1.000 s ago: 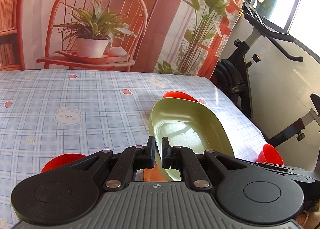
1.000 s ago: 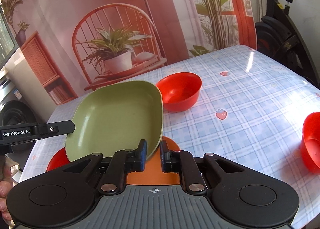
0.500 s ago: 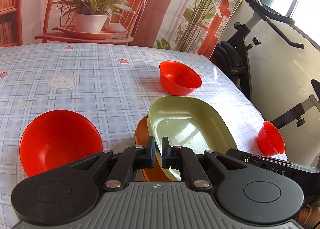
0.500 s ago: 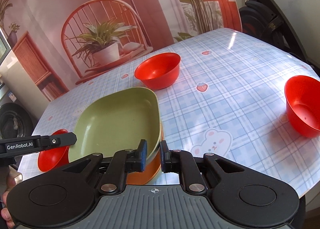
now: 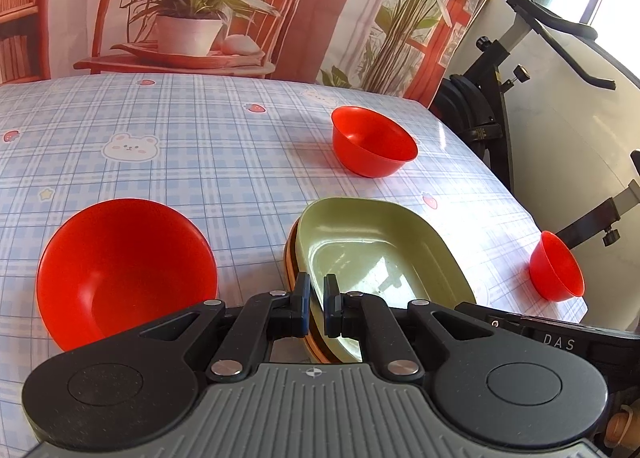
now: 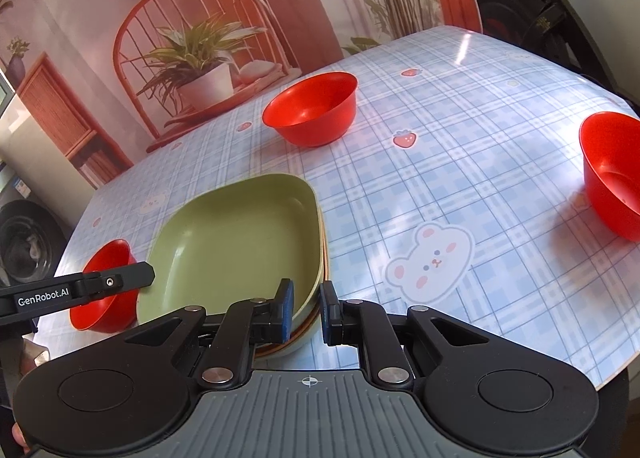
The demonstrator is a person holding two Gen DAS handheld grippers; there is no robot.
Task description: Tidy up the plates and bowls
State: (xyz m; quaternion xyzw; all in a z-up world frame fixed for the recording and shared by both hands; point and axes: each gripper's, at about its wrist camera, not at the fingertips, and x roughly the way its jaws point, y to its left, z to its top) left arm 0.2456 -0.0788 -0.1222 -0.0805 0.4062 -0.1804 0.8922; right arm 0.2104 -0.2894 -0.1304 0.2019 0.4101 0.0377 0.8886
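Spreading under everything is the checked tablecloth (image 6: pixel 460 186), and near its front edge the green plate (image 6: pixel 236 234) sits nested on an orange plate (image 5: pixel 289 258). My left gripper (image 5: pixel 316 304) reaches in low and level, jaws pinched on the green plate's rim. My right gripper (image 6: pixel 306 310) comes from the opposite side, jaws slightly apart astride both rims. Three red bowls (image 6: pixel 312 114) stand scattered around.

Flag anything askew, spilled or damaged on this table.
Nothing stands out. The green plate sits nested on the orange plate below it, and the three red bowls stand upright, with no spills visible.
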